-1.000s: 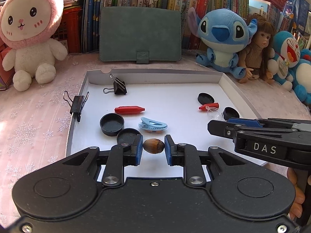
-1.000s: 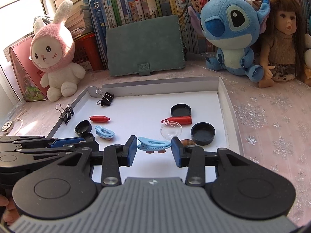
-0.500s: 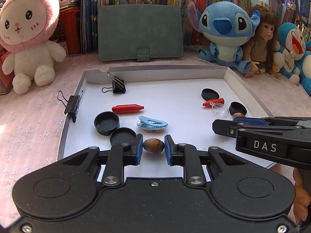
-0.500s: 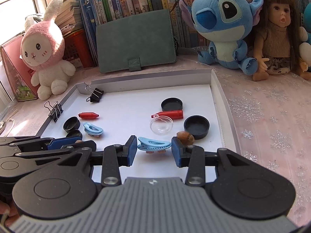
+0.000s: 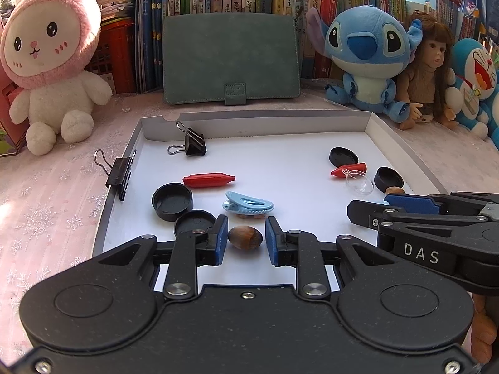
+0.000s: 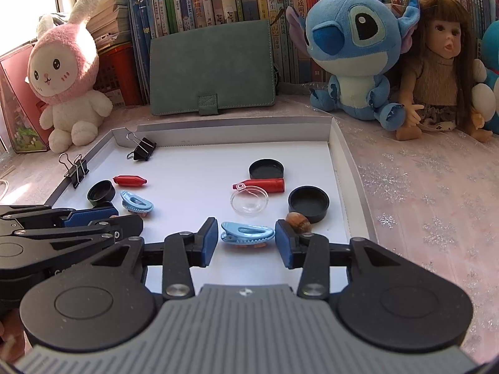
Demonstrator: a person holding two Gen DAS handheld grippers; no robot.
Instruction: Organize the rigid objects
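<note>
A white tray [image 5: 312, 124] holds small objects. My left gripper [image 5: 244, 240] is open with a brown nut [image 5: 244, 237] between its blue pads, gaps on both sides. Just beyond lie a light blue hair clip [image 5: 248, 204], two black caps [image 5: 172, 201] and a red tube [image 5: 207, 180]. My right gripper [image 6: 246, 239] is open around a second light blue hair clip [image 6: 248, 233], not touching it. Another brown nut [image 6: 297, 219] sits by its right finger. A clear dome [image 6: 249, 201], a red tube [image 6: 265, 184] and black caps [image 6: 308, 199] lie ahead.
Two black binder clips: one in the tray's far left corner [image 5: 190, 143], one clamped on its left wall [image 5: 120, 171]. A green case [image 5: 230, 59], a pink bunny [image 5: 50, 59], a Stitch plush [image 6: 352, 56] and a doll [image 6: 439, 62] stand behind the tray before books.
Both grippers have drawn back slightly and the views have shifted a little. The nut and the clip stay between the open pads.
</note>
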